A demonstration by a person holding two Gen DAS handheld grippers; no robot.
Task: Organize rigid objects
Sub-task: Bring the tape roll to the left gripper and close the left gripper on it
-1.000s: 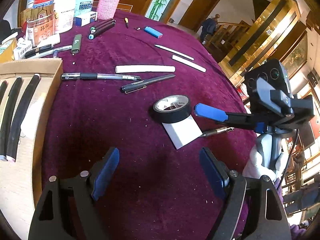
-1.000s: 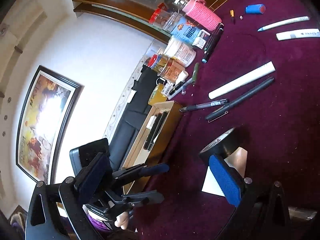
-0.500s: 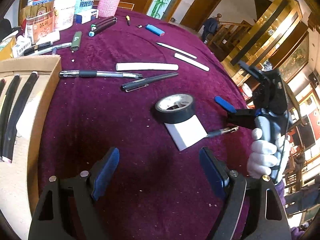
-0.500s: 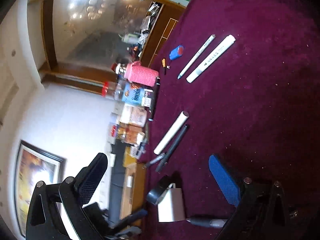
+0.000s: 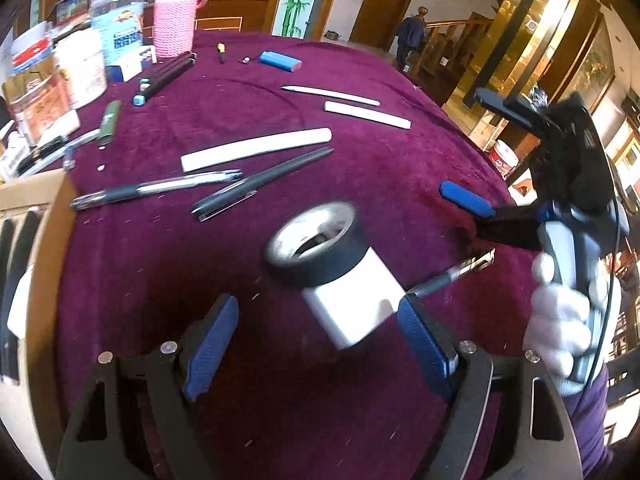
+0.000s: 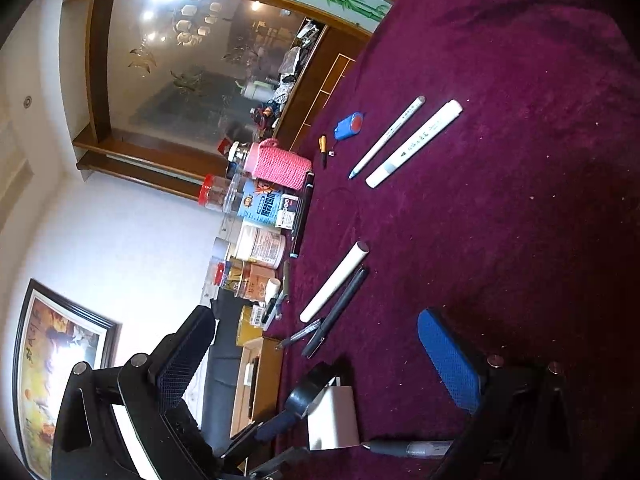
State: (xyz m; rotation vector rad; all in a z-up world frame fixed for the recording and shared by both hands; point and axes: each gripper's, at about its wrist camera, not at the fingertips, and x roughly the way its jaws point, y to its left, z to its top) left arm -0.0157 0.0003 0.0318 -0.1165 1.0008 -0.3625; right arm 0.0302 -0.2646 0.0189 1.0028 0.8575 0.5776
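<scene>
A black tape roll [image 5: 316, 244] rests against a white block [image 5: 352, 304] on the purple cloth. A grey pen [image 5: 452, 272] lies to their right. My left gripper [image 5: 320, 336] is open and empty, its blue pads either side of the white block, close to it. My right gripper [image 6: 316, 364] is open and empty, rolled on its side; the white block [image 6: 334, 418], tape roll [image 6: 308, 392] and grey pen [image 6: 408, 448] lie between its fingers. It shows in the left wrist view [image 5: 480, 156], at the table's right edge.
Further back lie a black pen [image 5: 260, 188], a clear pen [image 5: 156, 190], a white tube [image 5: 256, 148], two white markers [image 5: 368, 114] and a blue battery [image 5: 280, 61]. A cardboard box [image 5: 36, 248] with black tubes stands at the left. Jars and a pink bottle [image 5: 174, 26] line the far left.
My left gripper has moved forward to the white block and tape roll. My right gripper has rolled over and moved in beside the grey pen.
</scene>
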